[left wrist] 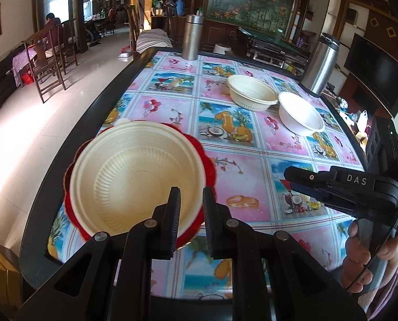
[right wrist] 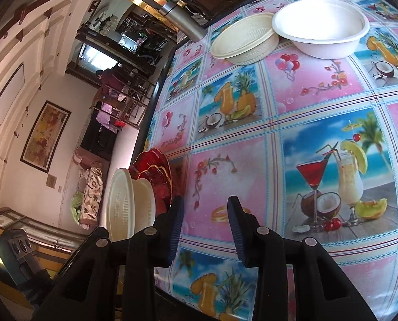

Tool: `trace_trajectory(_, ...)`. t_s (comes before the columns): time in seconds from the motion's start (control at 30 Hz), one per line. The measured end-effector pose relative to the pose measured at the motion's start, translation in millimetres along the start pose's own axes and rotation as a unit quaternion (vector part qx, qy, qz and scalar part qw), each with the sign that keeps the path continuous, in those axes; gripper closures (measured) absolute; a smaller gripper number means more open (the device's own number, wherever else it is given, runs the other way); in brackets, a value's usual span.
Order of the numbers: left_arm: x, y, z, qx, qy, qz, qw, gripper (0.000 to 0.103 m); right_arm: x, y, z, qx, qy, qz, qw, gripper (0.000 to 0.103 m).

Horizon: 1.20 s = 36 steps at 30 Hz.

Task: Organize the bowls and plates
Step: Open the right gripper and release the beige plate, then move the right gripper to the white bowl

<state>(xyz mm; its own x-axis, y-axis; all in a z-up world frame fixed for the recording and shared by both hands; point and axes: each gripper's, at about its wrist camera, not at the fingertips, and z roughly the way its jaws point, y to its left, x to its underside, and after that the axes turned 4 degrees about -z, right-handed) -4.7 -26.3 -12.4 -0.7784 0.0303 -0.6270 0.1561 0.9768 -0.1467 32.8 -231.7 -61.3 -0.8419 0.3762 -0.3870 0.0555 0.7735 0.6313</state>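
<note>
Now left claw [left wrist: 190, 200] tilts down pinching cream bowl [left wrist: 137, 176] and red plate [left wrist: 208, 160]; right claw [right wrist: 205, 208] spread, empty

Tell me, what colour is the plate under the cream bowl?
Red, with a scalloped edge; the plate shows best in the left wrist view.

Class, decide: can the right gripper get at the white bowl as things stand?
Probably yes. The right gripper is open and empty, and only bare tablecloth lies between it and the white bowl.
</note>
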Motion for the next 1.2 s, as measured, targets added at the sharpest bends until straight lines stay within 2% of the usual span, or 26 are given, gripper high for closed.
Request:
trace_trajectory(0.1, 3, -29, 4, 0.005, 0.008, 0.032, 0.9994, 0.087, -1, -16, -13, 0.001, -0.013, 0.013, 1.0, 0.066)
trace_trajectory(0.2, 4, -57, 6, 0.01, 0.007, 0.063, 0.998, 0.082, -4, -33, -27, -0.001, -0.026, 0.025, 0.999, 0.066)
trace_trajectory(0.27, 3, -74, 7, 0.01, 0.002, 0.078, 0.9969, 0.07, -5, -42, -37, -0.001, -0.034, 0.031, 0.999, 0.066)
trace_trajectory(0.33, 1, -89, 8, 0.01, -0.007, 0.091, 0.9958, 0.05, -7, -51, -48, -0.003, -0.043, 0.039, 0.998, 0.066)
trace_trajectory(0.4, 0, -101, 9, 0.009, -0.015, 0.1, 0.9949, 0.045, -9, -61, -60, -0.001, -0.053, 0.047, 0.998, 0.066)
trace_trajectory(0.7, -14, -148, 31, 0.009, -0.013, 0.132, 0.9911, 0.043, -25, -113, -101, 0.011, -0.09, 0.087, 0.992, 0.066)
trace_trajectory(0.93, -37, -173, 61, 0.008, 0.0, 0.14, 0.9901, 0.043, -53, -140, -125, 0.025, -0.118, 0.097, 0.988, 0.063)
trace_trajectory(1.2, -72, -185, 91, 0.004, 0.007, 0.129, 0.9916, 0.043, -92, -156, -126, 0.026, -0.131, 0.113, 0.985, 0.063)
